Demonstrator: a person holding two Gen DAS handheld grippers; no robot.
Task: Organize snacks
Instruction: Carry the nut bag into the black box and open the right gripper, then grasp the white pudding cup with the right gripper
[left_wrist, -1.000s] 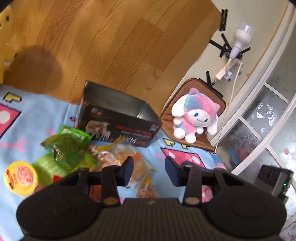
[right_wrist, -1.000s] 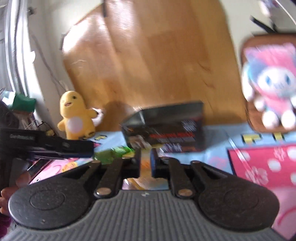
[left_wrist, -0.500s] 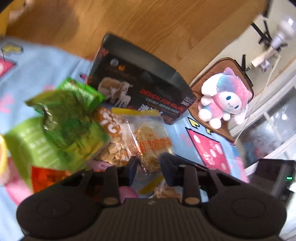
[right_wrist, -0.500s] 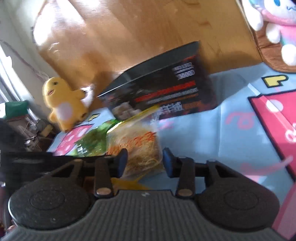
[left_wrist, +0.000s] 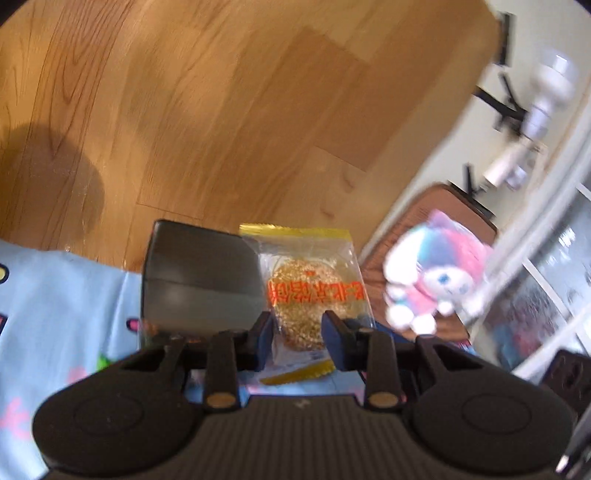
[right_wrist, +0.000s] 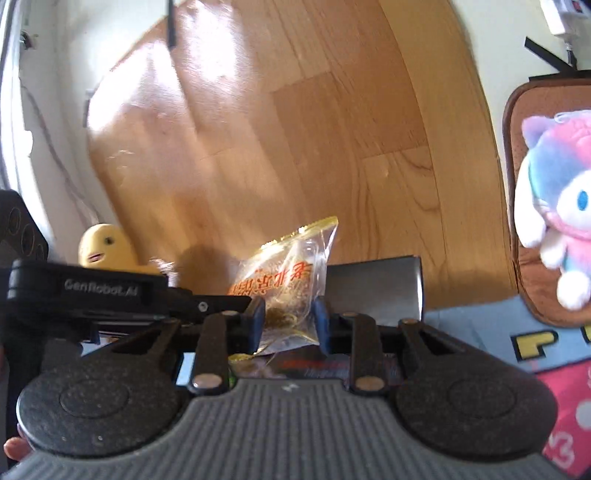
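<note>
A clear snack packet with a yellow edge and orange lettering (left_wrist: 314, 291) holds a golden round cake. It stands lifted between the fingertips of my left gripper (left_wrist: 297, 336), in front of the open black box (left_wrist: 201, 284). The same packet (right_wrist: 286, 284) also sits between the fingertips of my right gripper (right_wrist: 289, 325), whose jaws are narrowed on its lower part. The black box (right_wrist: 373, 291) lies just behind it. The left gripper's body (right_wrist: 92, 291) shows at the left of the right wrist view. Whether one or both grippers bear the packet is unclear.
A blue patterned mat (left_wrist: 55, 295) covers the floor under the box. A pink and blue plush (left_wrist: 439, 280) sits on a brown cushion (right_wrist: 524, 184) at the right. A yellow duck plush (right_wrist: 107, 247) stands at the far left. Wooden floor (left_wrist: 221, 110) lies beyond.
The packet has been lifted from the pile of snacks on the mat and now stands upright in front of the box. Both grippers have closed in on it and tilted up.
</note>
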